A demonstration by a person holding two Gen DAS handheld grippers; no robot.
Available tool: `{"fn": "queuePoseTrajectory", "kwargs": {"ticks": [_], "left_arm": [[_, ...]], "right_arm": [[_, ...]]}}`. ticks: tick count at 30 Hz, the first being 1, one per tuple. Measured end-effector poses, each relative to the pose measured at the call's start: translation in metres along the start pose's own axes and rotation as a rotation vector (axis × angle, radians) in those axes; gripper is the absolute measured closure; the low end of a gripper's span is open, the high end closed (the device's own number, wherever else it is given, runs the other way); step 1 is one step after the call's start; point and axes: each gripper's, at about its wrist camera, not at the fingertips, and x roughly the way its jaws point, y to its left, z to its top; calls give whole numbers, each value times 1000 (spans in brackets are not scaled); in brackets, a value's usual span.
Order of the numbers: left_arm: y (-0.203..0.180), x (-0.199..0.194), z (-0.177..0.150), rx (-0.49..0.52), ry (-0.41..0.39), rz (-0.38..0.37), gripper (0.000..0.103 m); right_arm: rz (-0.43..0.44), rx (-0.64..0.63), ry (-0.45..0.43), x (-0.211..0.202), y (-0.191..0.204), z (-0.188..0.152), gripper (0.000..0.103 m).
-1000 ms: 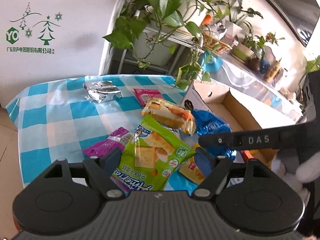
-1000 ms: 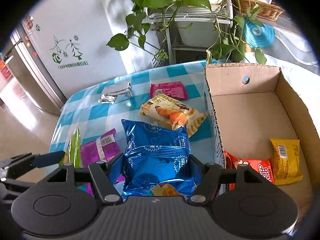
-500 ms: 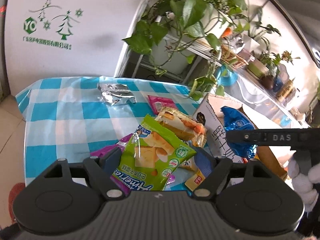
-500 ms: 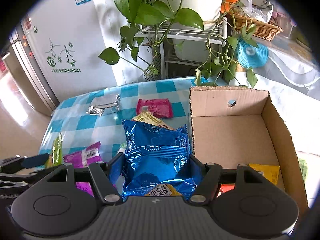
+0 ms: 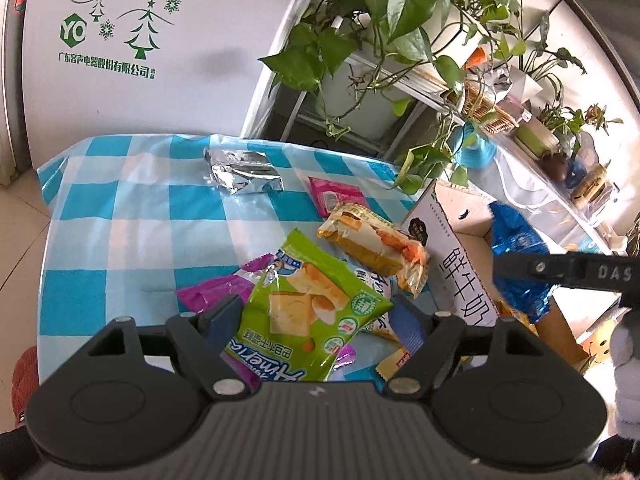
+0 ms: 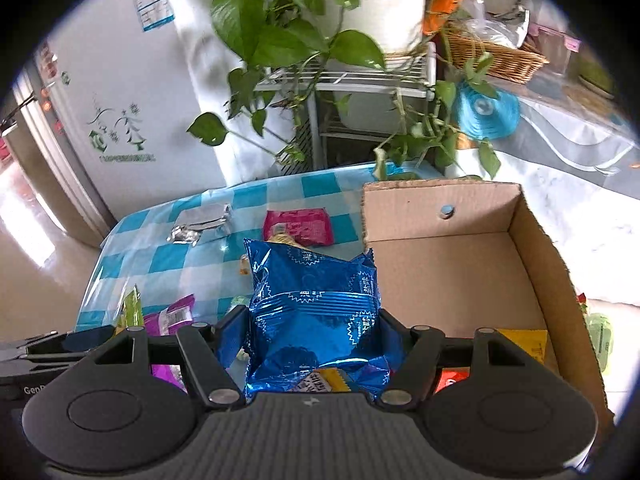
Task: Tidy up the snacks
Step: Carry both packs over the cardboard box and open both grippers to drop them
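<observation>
Right now the left gripper [image 5: 316, 320] is clamped on a green pack [image 5: 308, 316], its two fingers pressing the pack's sides, and the pack stands tilted above the checked cloth [image 5: 132, 232]. Under and beside it lie a purple pack [image 5: 212, 292], a white pack with its edge showing at the right, and a yellow wafer pack [image 5: 394, 362] near the right finger. Further out on the cloth are an orange bread pack [image 5: 372, 244], a pink pack [image 5: 334, 196] and a silver foil pack [image 5: 242, 172], each apart from the others, the foil one farthest. The right gripper [image 6: 310, 338] is closed on a blue bag [image 6: 316, 312], held upright between its fingers; in the left view that bag [image 5: 518, 256] hangs over the near wall of the cardboard box [image 5: 460, 272], with the right gripper's black finger across it. The box [image 6: 532, 240] stands open at the right of the cloth, touching its edge, and on its floor lie a yellow pack [image 6: 528, 344] and a red pack [image 6: 450, 380], both partly hidden behind the right gripper. A gloved hand [image 5: 624, 344] shows at the right edge of the left view. Behind the table stand potted plants [image 6: 300, 36] on a white rack, and a wicker basket [image 6: 492, 56].
</observation>
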Motion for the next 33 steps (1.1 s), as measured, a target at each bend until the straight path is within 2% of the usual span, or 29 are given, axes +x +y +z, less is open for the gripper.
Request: {"fn": "queuePoseTrajectory", "kwargs": {"ticks": [4,9,14,19,28,33], "left_arm": [[-1,1,0,12,1,0,24],[-1,-3,4,7,-20,11,24],[-16,-10,12,9,-46,-12,24],[-46,-10,21,7,-71,-70,24],[-117,22,36,34,-52,-165,24],[-147,43,40,42,-28,-185,24]], "right_arm": [[-7,64,-36,-9,-18,3,29],[-38,210,-128,-31,-59,11,29],[-60,311,-162,-45,-94,9,29],[-85,364,-163,-50,-111,3,29],[-103,468,-159,-54,-131,-6,28],[-106,499,-161,-56,-137,-8,28]]}}
